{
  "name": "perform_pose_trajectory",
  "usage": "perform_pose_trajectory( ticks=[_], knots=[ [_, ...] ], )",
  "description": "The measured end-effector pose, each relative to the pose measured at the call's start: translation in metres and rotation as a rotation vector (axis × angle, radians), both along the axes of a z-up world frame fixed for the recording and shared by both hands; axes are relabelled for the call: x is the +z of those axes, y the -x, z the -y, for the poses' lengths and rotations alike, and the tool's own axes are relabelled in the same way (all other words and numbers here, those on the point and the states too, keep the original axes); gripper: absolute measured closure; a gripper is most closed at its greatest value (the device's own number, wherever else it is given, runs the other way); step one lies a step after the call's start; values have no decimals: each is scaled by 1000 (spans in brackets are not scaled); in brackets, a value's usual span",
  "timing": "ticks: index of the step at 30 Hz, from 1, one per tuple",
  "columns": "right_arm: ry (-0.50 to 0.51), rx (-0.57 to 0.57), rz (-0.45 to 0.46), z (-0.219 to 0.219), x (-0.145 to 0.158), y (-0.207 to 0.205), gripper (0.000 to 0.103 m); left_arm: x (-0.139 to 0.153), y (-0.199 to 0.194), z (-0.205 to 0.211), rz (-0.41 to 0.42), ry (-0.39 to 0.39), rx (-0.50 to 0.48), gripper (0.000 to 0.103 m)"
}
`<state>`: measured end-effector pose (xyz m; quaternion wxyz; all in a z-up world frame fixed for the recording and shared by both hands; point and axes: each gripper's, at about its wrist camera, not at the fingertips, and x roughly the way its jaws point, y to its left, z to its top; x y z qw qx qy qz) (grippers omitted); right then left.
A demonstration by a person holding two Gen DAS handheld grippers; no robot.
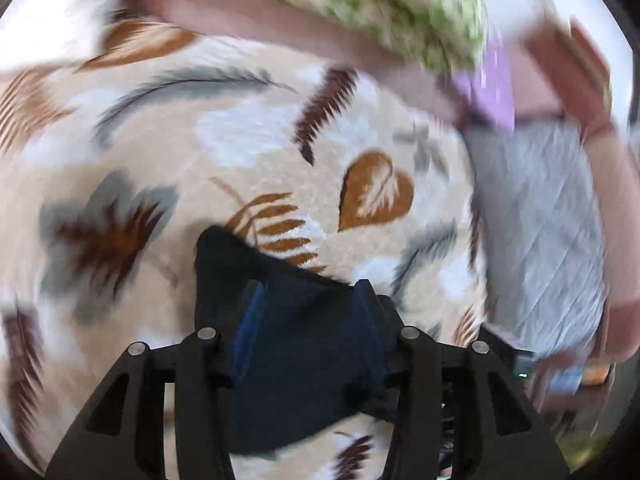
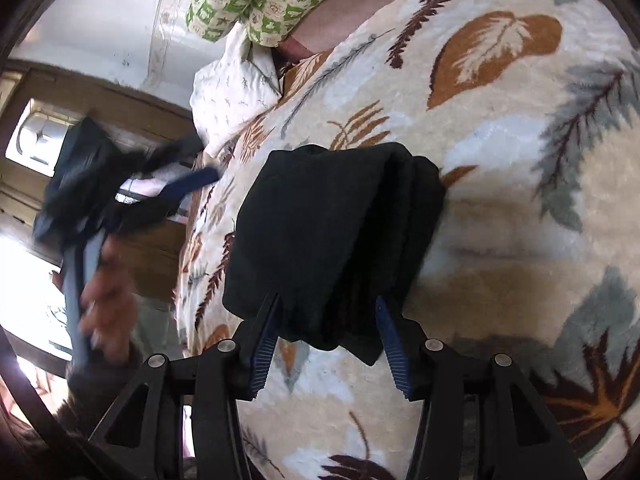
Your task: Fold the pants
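I'm hovering my right gripper (image 2: 328, 336), jaws apart, straddling the near end of the folded pants (image 2: 332, 236), long axis running away up the blanket (image 2: 500, 208); left gripper (image 1: 308, 332) looking apart too.

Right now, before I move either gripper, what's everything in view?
blanket: one, cream with brown and grey leaves, spread across both views
pants: one, black, folded, on the blanket
cushions: two, green-and-white check, far edge
pillow: one, white, beside the cushions
quilted cloth: one, grey, blurred, at blanket's edge
hand: one, holding the left gripper's handle
left gripper: one, black, blue pads, open, clear of pants
right gripper: one, black, blue pads, open around pants
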<state>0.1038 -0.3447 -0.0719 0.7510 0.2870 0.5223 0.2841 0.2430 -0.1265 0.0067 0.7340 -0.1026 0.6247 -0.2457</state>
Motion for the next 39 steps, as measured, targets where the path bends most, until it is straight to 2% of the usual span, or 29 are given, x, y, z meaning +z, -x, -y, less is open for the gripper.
perform_pose_trajectory(
  ticks=[3,4,6,12,17,19,21,22,23,24,25,26,27,28,30,32,33,34,35,36,39],
  knots=[
    [-5,-12,-4,1,-2,2,53,-17,-24,20,-62,-59,-147,58],
    [-11,-16,-7,1,-2,3,53,-23,-31,28,-82,-92,-223,58],
    [-28,-32,-12,2,-3,3,52,-28,-39,35,-79,-122,-304,58],
    [-74,-33,-41,4,-9,-2,49,-51,-58,48,-191,-146,-578,58],
    [-80,-44,-54,1,-12,-5,47,-61,-55,47,-225,-128,-686,58],
    [-76,-50,-55,-1,-12,-6,47,-59,-50,42,-215,-114,-724,58],
    [-76,-51,-53,-2,-12,-6,47,-57,-47,38,-195,-108,-729,58],
    [-83,-53,-51,-3,-13,-7,48,-55,-47,34,-173,-102,-699,60],
    [-81,-55,-51,-2,-13,-6,54,-54,-49,31,-143,-121,-631,61],
    [-72,-58,-46,-1,-14,-6,58,-54,-53,27,-101,-160,-535,68],
    [-58,-61,-38,-1,-14,-5,66,-57,-56,25,-85,-201,-476,81],
    [-56,-63,-35,-1,-15,-5,74,-63,-57,21,-91,-255,-403,88],
    [-59,-67,-31,0,-16,-4,76,-68,-58,17,-98,-284,-370,98],
    [-58,-72,-25,0,-16,-3,77,-70,-57,14,-102,-302,-334,99],
    [-38,-72,-5,-1,-13,-1,78,-64,-53,12,-102,-264,-326,99],
    [-45,-69,6,-2,-9,0,80,-50,-46,16,-139,-145,-425,99],
    [-45,-62,6,-2,-8,-1,80,-41,-44,20,-119,-118,-459,97],
    [-21,-63,7,-3,-9,-2,80,-37,-43,23,-101,-110,-484,83],
    [-16,-62,1,-3,-11,-3,80,-36,-41,31,-102,-108,-557,74],
    [-22,-65,-5,-3,-13,-4,80,-37,-39,37,-125,-116,-618,60],
    [-20,-68,0,-4,-13,-3,79,-40,-36,49,-137,-117,-730,58]
  ],
)
